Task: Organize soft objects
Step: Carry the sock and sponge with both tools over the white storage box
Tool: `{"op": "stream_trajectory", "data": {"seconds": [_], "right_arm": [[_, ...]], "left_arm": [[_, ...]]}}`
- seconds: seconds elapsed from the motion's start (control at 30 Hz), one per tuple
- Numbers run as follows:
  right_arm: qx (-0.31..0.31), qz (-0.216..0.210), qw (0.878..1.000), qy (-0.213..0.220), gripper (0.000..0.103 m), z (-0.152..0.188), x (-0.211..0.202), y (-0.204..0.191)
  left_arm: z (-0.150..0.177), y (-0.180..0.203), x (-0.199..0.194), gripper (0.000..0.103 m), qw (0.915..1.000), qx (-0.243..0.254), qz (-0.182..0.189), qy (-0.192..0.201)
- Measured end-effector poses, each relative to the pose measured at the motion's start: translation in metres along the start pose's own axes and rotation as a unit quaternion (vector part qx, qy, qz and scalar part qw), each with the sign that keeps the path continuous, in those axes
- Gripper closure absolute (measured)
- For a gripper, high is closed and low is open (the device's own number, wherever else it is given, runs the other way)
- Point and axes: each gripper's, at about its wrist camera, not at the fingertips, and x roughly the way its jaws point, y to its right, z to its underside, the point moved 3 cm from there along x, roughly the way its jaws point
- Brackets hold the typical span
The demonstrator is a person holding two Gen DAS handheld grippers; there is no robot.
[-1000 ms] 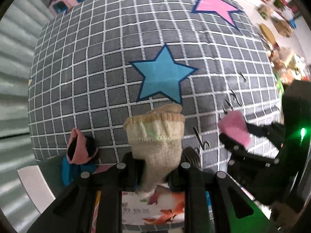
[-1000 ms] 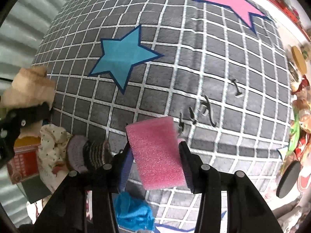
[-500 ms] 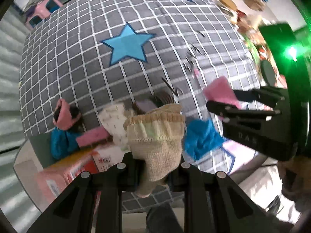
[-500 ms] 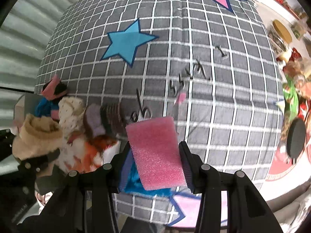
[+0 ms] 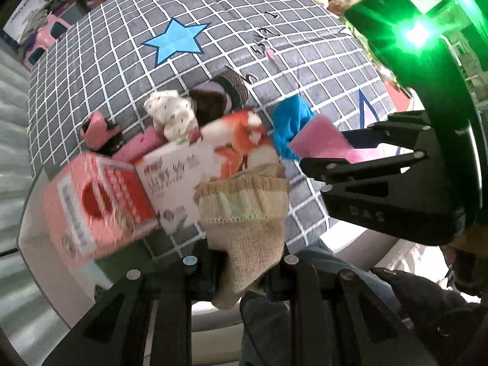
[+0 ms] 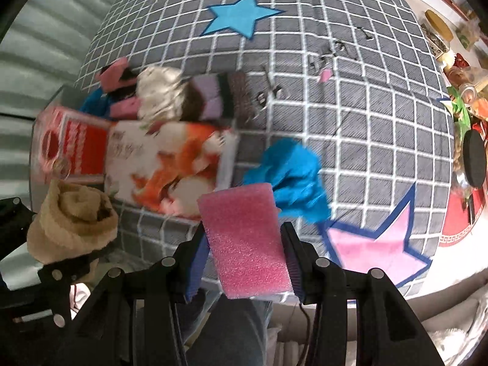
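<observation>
Blue cloth (image 6: 289,177) and cartons (image 6: 170,167) beside the clamped pink sponge (image 6: 247,241).

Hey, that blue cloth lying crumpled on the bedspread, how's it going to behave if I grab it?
The blue cloth sits bunched in soft folds, so it will probably hang limp and sag. It looks thin, likely light. A pinch may catch only one fold, trailing the rest across the checked bedspread.

Two boxes (image 6: 164,164) on the cloth (image 6: 366,116), socks (image 6: 189,94) behind, rag (image 6: 292,177) right.
</observation>
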Motion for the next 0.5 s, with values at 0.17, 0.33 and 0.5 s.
{"op": "stream_trajectory", "data": {"seconds": [0.17, 0.33, 0.5], "right_arm": [[-0.01, 0.001, 1.0, 0.003, 0.055, 0.015, -0.002, -0.024], [-0.023, 0.001, 1.0, 0.003, 0.055, 0.03, -0.002, -0.049], [-0.045, -0.001, 0.999, 0.002, 0.055, 0.024, -0.007, -0.095]], "left_arm": [[0.025, -0.011, -0.007, 0.08, 0.9999, -0.011, 0.0, 0.011], [0.048, -0.03, -0.017, 0.08, 0.9989, -0.036, -0.005, 0.03], [0.069, -0.051, -0.029, 0.08, 0.9965, -0.066, -0.017, 0.05]]}}
